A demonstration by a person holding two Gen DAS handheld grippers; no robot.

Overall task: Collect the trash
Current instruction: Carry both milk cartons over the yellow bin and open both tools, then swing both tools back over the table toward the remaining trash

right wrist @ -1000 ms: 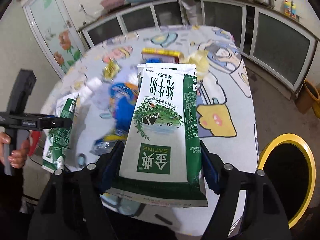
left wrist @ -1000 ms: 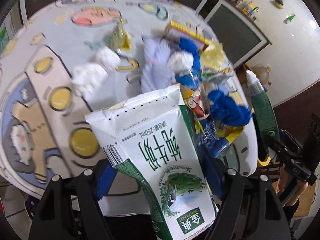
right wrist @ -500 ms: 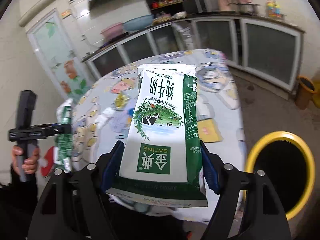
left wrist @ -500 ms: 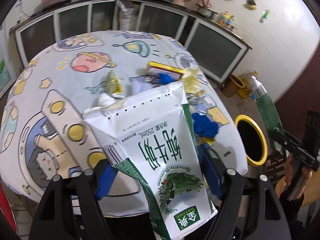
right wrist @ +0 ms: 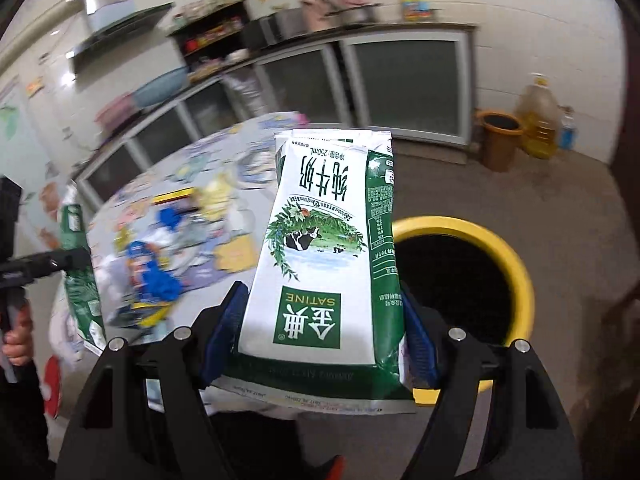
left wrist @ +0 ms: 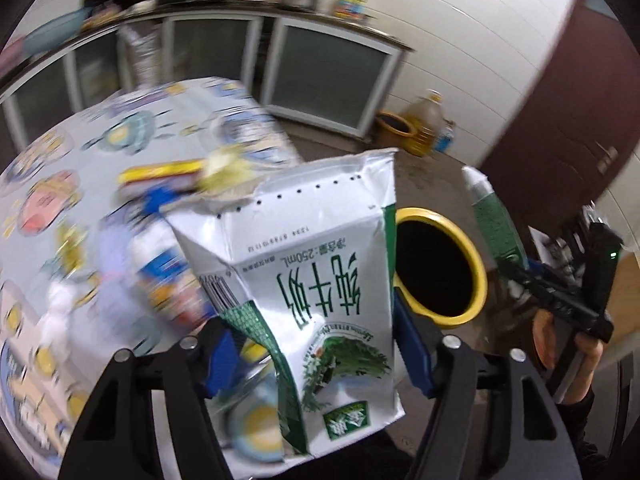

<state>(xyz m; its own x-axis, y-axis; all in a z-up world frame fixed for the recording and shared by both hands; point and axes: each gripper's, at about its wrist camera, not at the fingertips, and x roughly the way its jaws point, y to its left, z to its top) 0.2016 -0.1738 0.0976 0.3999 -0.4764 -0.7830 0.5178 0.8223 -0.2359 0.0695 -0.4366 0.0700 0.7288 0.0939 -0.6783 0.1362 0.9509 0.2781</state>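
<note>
a: left wrist view first. the left gripper [left wrist: 316, 348] has a crumpled milk carton [left wrist: 312, 280] between its blue pads, and its jaws are closing, squeezing the carton further. the torn top of the carton points away from the camera.

b: where is it relative to the bin?

a: the yellow-rimmed bin [left wrist: 478, 264] sits on the floor just behind the carton's right edge, off the side of the table [left wrist: 80, 148]. more litter lies on the table, but it is smeared by blur, so i would only guess at wrappers and a yellow box. the other tool shows at the right of this view with its own green carton.

b: and the right wrist view?

a: the right gripper [right wrist: 316, 336] grips a second milk carton [right wrist: 328, 248] flat between its pads, jaws set fairly wide around the carton's width. the same bin [right wrist: 516, 264] opens just behind and to the right of it.

b: so which step is this?

a: i judge it the carry to the bin, with both cartons lifted off the table. next, each carton needs to be brought over the dark mouth, tilted downward, and the jaws spread so it drops inside rather than on the rim.
</note>
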